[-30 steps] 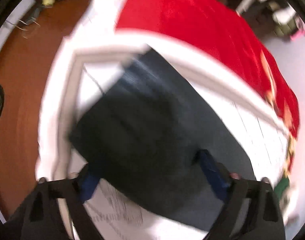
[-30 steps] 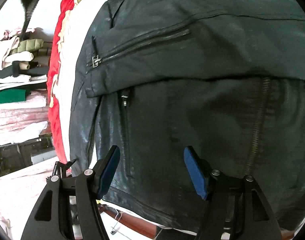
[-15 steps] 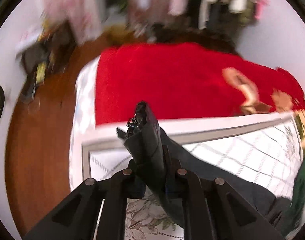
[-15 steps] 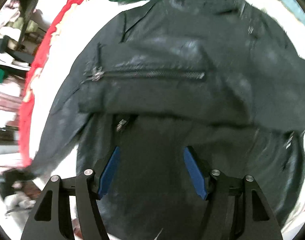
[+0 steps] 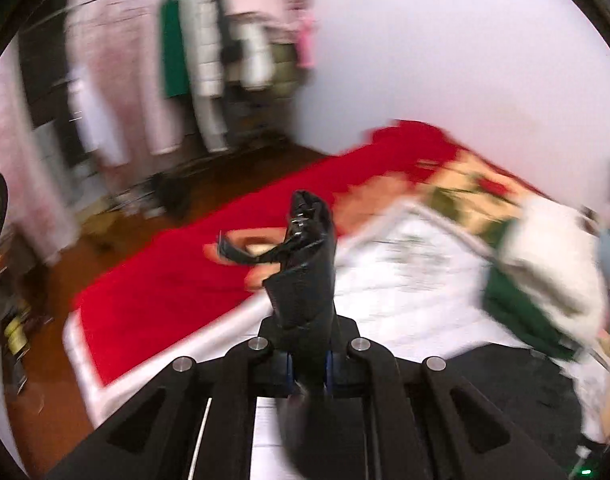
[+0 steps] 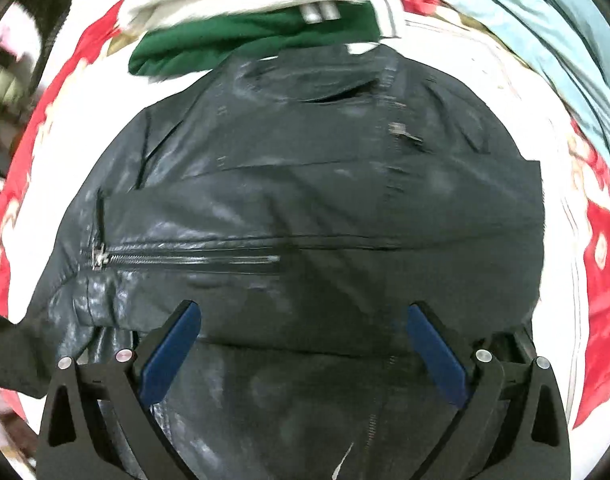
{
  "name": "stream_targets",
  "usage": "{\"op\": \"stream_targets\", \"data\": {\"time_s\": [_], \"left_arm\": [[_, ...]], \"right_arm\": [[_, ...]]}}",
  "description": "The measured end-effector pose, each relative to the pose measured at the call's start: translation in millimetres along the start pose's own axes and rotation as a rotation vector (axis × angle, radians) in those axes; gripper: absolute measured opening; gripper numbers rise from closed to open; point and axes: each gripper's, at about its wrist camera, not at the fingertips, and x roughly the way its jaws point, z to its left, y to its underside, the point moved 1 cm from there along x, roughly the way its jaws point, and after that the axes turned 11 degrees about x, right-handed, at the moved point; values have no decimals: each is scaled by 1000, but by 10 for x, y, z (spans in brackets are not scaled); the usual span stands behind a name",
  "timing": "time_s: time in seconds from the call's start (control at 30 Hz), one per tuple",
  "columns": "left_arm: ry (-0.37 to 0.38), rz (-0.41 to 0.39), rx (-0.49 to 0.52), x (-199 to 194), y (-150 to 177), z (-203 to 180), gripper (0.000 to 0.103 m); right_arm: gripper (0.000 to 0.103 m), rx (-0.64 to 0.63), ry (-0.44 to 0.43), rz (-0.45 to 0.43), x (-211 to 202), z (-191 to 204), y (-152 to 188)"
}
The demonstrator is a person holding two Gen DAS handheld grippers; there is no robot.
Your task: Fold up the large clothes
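Observation:
A black leather jacket [image 6: 305, 208] lies spread on the white patterned bedcover [image 6: 81, 120], with a sleeve folded across it and a zipper [image 6: 177, 258] running along that sleeve. My right gripper [image 6: 305, 344] is open and hovers over the jacket's lower part, empty. My left gripper [image 5: 308, 368] is shut on a bunched edge of the jacket [image 5: 305, 280] and holds it lifted above the bed, the cloth sticking up between the jaws.
A green and white garment [image 6: 257, 36] and a light blue one [image 6: 545, 28] lie at the bed's far side. A red blanket [image 5: 193, 276] covers the bed's edge. A clothes rack [image 5: 209, 60] stands by the wall beyond the wooden floor [image 5: 41, 420].
My left gripper closed on the jacket's edge and lifted it, tilting up toward the room. My right gripper rose and pulled back, showing more of the jacket, and its jaws opened wider.

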Motion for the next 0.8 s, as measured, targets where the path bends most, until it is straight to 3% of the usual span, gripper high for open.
{"op": "stream_targets", "data": {"time_s": [0.13, 0.23, 0.37, 0.5, 0.63, 0.7, 0.73, 0.77, 0.8], "left_arm": [[239, 37, 114, -34, -11, -1001, 6], [441, 120, 224, -80, 200, -1883, 6], [616, 208, 396, -213, 643, -2834, 7], [677, 294, 594, -272, 1077, -3534, 8], [670, 380, 671, -163, 1353, -3732, 14], [691, 409, 640, -103, 1344, -3660, 39], [706, 423, 625, -105, 1346, -3630, 81], [714, 434, 605, -78, 1307, -3577, 103], [715, 428, 592, -79, 1272, -3578, 103]], "right_arm": [[103, 122, -7, 19, -83, -505, -21], [103, 206, 19, 41, -138, -1034, 42], [103, 307, 72, 50, -184, -1745, 170], [103, 402, 97, 85, -145, -2295, 314], [103, 459, 79, 98, -169, -2640, 386], [103, 465, 57, 103, -176, -2711, 400], [103, 465, 46, 109, -170, -2743, 399], [103, 461, 35, 117, -172, -2761, 403], [103, 457, 26, 124, -172, -2771, 408]]}}
